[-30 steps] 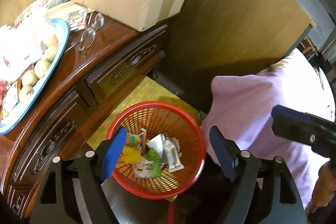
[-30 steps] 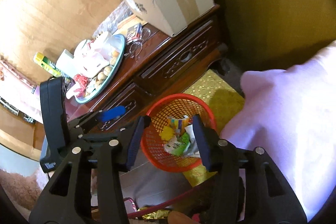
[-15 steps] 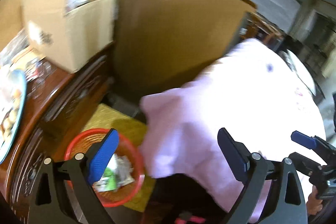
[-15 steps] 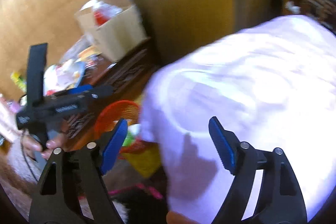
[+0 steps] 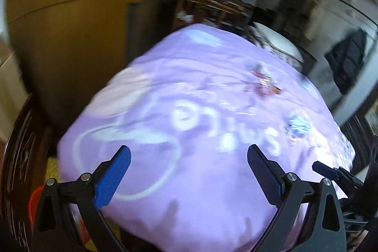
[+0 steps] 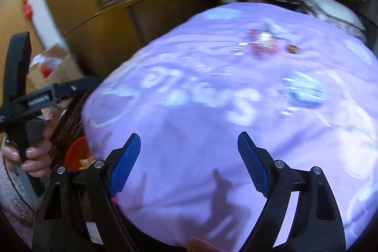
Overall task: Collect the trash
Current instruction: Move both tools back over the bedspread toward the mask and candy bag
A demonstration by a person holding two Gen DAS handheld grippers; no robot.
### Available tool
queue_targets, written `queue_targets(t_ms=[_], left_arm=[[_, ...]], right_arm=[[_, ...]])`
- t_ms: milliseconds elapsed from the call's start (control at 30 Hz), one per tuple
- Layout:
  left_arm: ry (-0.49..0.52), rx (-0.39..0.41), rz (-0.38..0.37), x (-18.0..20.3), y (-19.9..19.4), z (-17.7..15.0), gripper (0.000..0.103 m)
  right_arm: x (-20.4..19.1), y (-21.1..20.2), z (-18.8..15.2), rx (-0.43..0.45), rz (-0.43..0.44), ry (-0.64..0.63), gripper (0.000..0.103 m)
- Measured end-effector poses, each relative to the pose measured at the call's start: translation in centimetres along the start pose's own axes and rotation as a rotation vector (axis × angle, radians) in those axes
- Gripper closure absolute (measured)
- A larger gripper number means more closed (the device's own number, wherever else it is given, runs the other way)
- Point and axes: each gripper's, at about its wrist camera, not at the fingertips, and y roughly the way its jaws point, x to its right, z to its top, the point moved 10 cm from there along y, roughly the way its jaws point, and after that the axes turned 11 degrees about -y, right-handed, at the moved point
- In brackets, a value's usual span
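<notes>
Both views are blurred by motion. My left gripper is open and empty over a lilac bed cover. My right gripper is open and empty over the same cover. Pink wrappers and a light blue scrap lie on the far right of the cover; they also show in the right wrist view as pink wrappers and a blue scrap. The red trash basket is nearly hidden at the lower left, also in the right wrist view.
A dark wooden dresser stands left of the bed. A cardboard box sits on it. A brown wall panel rises behind. Dark furniture stands beyond the bed. The left gripper's body and hand are at the right wrist view's left.
Both grippers have swung up and right, away from the red basket and dresser, to face the lilac bed cover. The right jaws have widened. The basket has slid to the lower left edge.
</notes>
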Motion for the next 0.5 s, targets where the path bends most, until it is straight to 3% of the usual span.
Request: queue_targets(t_ms=[267, 500], left_arm=[[0.089, -0.022, -0.072, 7.5, 2.4, -0.2, 0.006], [0.098, -0.087, -0.086, 9.8, 6.1, -0.5, 0.006]], right_arm=[[8.9, -0.7, -1.1, 0.053, -0.164, 0.140, 0.018], [13.9, 1.5, -1.1, 0.034, -0.205, 0.211, 0.015]])
